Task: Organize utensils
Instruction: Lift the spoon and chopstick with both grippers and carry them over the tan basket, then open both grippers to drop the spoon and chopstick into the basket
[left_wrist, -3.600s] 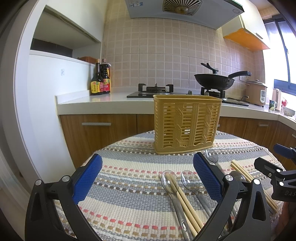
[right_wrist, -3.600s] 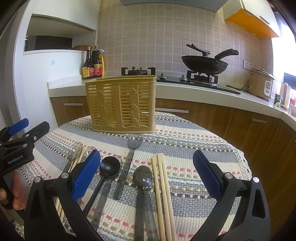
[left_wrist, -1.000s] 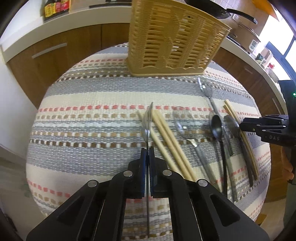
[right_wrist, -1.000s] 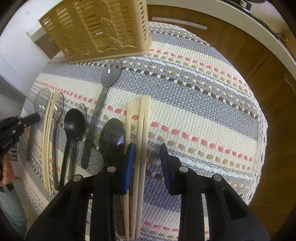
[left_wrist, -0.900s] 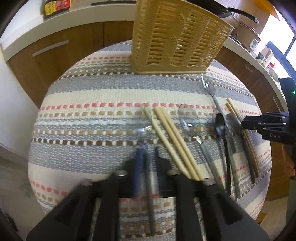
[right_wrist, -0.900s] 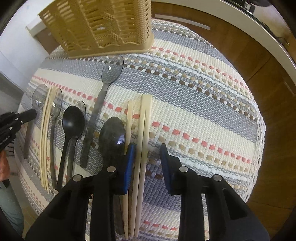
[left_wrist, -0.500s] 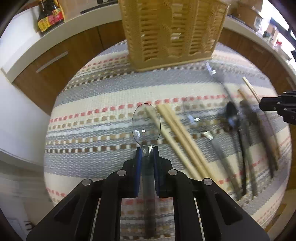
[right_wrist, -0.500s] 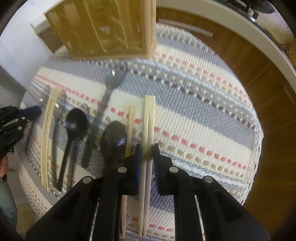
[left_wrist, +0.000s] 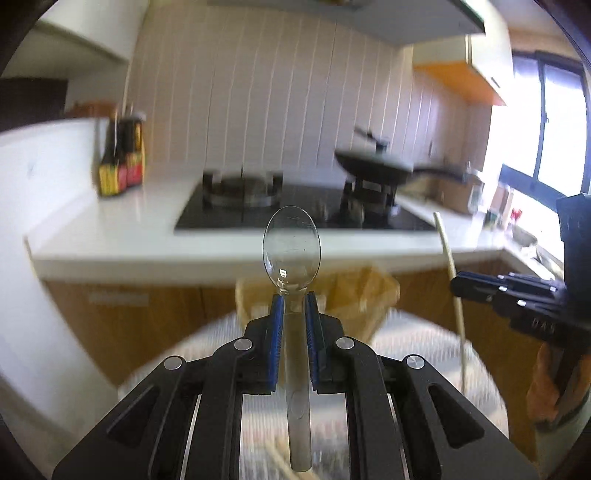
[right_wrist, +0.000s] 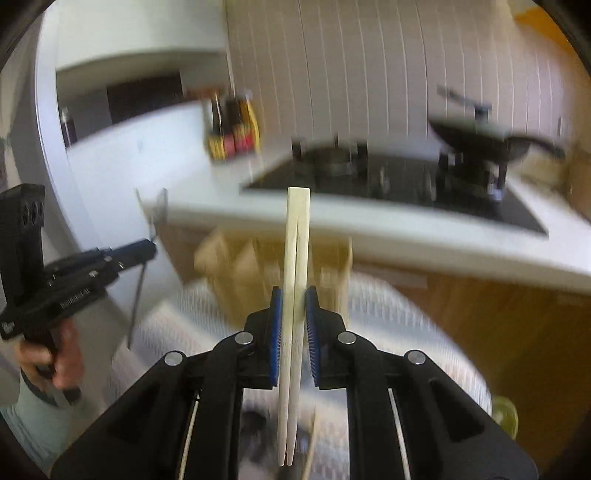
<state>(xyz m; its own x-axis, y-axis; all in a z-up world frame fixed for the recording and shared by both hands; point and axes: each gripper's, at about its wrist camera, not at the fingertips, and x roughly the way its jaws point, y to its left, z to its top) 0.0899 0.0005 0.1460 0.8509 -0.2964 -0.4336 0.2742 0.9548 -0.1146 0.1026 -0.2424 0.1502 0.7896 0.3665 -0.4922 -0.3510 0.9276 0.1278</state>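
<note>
From the left wrist view, the left gripper (left_wrist: 293, 299) is pinching a clear spoon (left_wrist: 291, 245) by its handle, blue pads pressed to either side, the bowl standing up and forward of the fingertips in the air. Behind and below the spoon sits the tan basket (left_wrist: 369, 295), blurred, on the striped cloth (left_wrist: 417, 343) of the table. Off to the right the right gripper (left_wrist: 458, 286) reaches in, with a pale stick of the chopsticks (left_wrist: 450, 273) rising above and hanging below its tip. Further back runs the white counter (left_wrist: 110, 236) with the black hob (left_wrist: 243, 206), a dark wok (left_wrist: 373, 168) and two sauce bottles (left_wrist: 122, 162) at the left. From the right wrist view, the right gripper (right_wrist: 294, 297) is closed on a pair of chopsticks (right_wrist: 295, 258), held side by side between the pads and pointing up and ahead, their lower ends hanging down under the claw. The basket (right_wrist: 240, 273) lies just past them on the cloth (right_wrist: 388, 314), smeared by motion. At the left edge a hand (right_wrist: 55, 358) holds the left gripper (right_wrist: 149, 251), with the spoon (right_wrist: 151, 210) sticking up from its tip, faint against the wall. The wok (right_wrist: 476, 140) and bottles (right_wrist: 232, 129) stand on the counter (right_wrist: 369, 221) behind.
</note>
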